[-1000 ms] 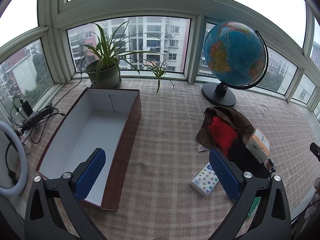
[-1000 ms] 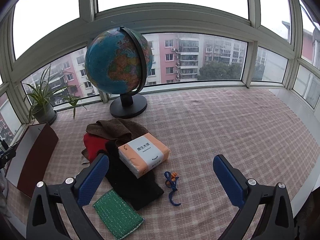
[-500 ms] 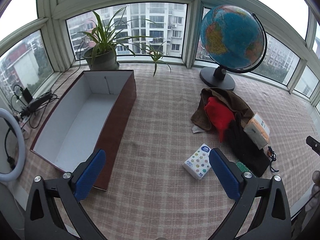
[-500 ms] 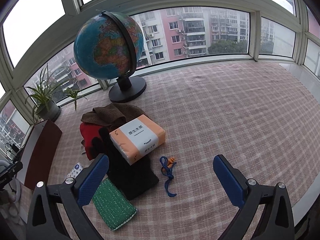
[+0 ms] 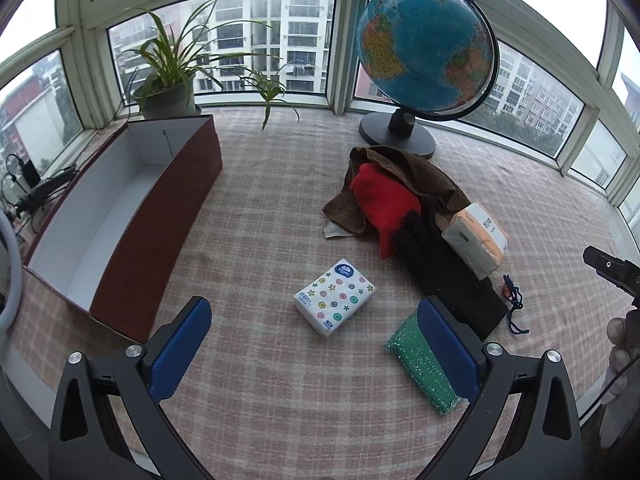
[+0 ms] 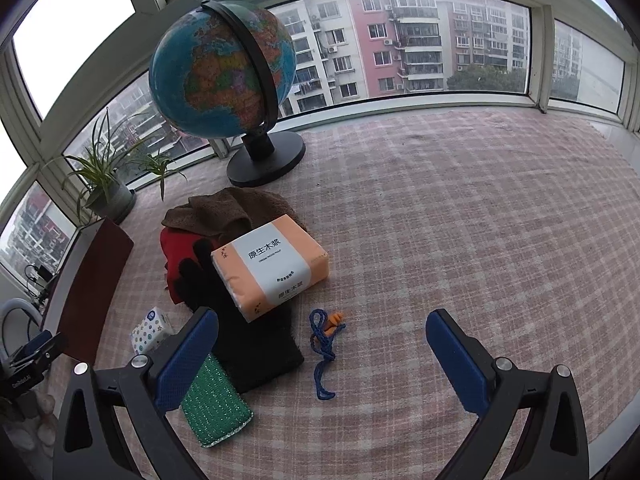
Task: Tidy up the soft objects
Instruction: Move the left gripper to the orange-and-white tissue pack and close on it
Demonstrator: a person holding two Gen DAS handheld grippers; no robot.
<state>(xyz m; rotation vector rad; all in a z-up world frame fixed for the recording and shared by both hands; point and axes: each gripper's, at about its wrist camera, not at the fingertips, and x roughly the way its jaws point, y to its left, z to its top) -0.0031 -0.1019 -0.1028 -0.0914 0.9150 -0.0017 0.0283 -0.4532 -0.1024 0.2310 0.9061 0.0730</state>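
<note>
Currently both grippers spread, holding nothing: left gripper (image 5: pixel 316 350) over the star-print tissue pack (image 5: pixel 335 297), right gripper (image 6: pixel 322 354) near the blue cord (image 6: pixel 321 346); brown towel (image 5: pixel 404 172), red cloth (image 5: pixel 382 204), black glove (image 5: pixel 444 272), orange tissue pack (image 6: pixel 272 266) piled right of the open box (image 5: pixel 120 216).

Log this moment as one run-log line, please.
phase: approach | left gripper: open, empty, over star-print tissue pack | right gripper: open, empty, near blue cord | box: empty

box (image 5: pixel 120 216) left | tissue pack (image 5: pixel 335 296) middle | cloth pile (image 5: pixel 396 192) right (globe (image 5: pixel 424 48) behind)
</note>
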